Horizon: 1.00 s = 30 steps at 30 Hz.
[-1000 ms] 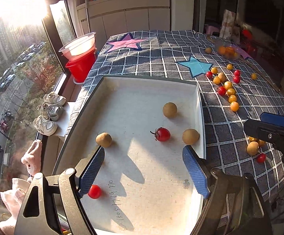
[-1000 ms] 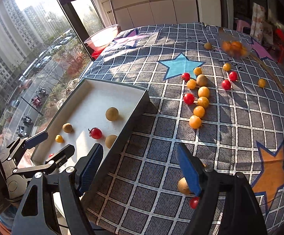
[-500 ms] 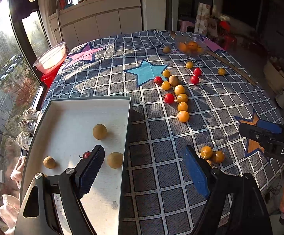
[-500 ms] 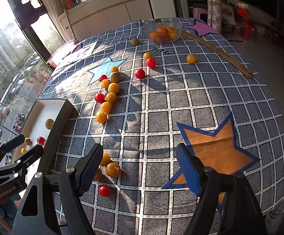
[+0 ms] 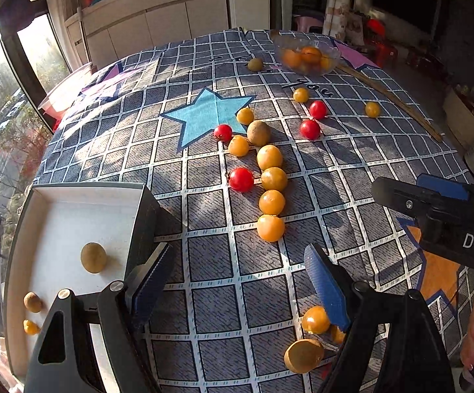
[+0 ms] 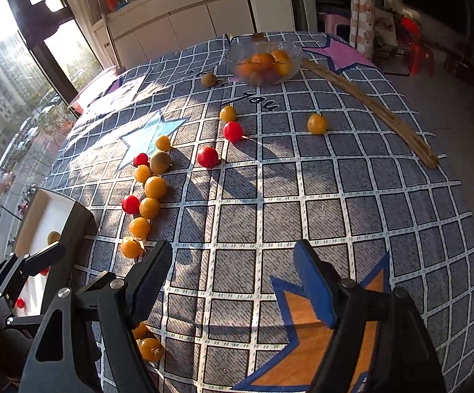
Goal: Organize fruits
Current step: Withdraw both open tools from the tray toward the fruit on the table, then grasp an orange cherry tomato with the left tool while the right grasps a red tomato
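Orange, red and brown small fruits lie scattered on the checked cloth, with a line of orange ones (image 5: 271,201) (image 6: 148,208) and red tomatoes (image 5: 241,179) (image 6: 207,156) beside it. A white tray (image 5: 57,196) (image 6: 37,216) at the left holds brown fruit (image 5: 93,257) and other small fruits. My left gripper (image 5: 237,285) is open and empty above the cloth, right of the tray, with fruits (image 5: 315,319) by its right finger. My right gripper (image 6: 233,278) is open and empty over the cloth near the orange star.
A glass bowl (image 5: 309,54) (image 6: 264,62) of oranges stands at the far side. A wooden stick (image 6: 371,108) lies along the right. The right gripper shows at the right of the left wrist view (image 5: 433,203). A window runs along the left; cabinets stand behind.
Both grippers have swung right, away from the tray and over the cloth toward the scattered fruits. Both stay open and empty.
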Each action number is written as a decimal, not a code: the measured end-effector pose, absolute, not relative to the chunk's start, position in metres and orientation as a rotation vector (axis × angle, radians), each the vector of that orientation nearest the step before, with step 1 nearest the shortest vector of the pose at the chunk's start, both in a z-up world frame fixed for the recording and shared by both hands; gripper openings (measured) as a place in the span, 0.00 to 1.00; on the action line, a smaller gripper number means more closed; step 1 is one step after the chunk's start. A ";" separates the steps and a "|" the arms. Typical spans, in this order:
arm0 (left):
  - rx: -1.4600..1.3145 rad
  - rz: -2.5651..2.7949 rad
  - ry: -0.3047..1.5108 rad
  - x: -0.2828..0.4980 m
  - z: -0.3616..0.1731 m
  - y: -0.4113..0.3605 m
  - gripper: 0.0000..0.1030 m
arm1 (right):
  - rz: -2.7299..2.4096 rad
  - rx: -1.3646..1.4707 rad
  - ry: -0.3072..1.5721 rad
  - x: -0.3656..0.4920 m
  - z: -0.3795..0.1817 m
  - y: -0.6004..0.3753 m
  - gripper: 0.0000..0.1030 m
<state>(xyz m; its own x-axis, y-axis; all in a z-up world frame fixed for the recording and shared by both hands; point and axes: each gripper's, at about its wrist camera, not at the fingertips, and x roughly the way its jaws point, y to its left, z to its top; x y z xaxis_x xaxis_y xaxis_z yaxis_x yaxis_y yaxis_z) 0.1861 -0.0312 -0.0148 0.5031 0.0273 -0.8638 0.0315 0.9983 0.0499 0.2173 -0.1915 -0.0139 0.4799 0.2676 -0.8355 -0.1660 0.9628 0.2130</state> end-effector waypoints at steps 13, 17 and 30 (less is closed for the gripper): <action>0.058 -0.002 1.084 0.210 -0.039 -0.038 0.66 | 0.250 0.033 1.011 0.274 -0.044 -0.156 0.65; 0.036 -0.009 1.089 0.212 -0.043 -0.038 0.55 | 0.260 0.032 1.001 0.287 -0.043 -0.145 0.64; -0.007 -0.047 1.073 0.212 -0.041 -0.035 0.20 | 0.265 0.035 0.987 0.298 -0.044 -0.136 0.23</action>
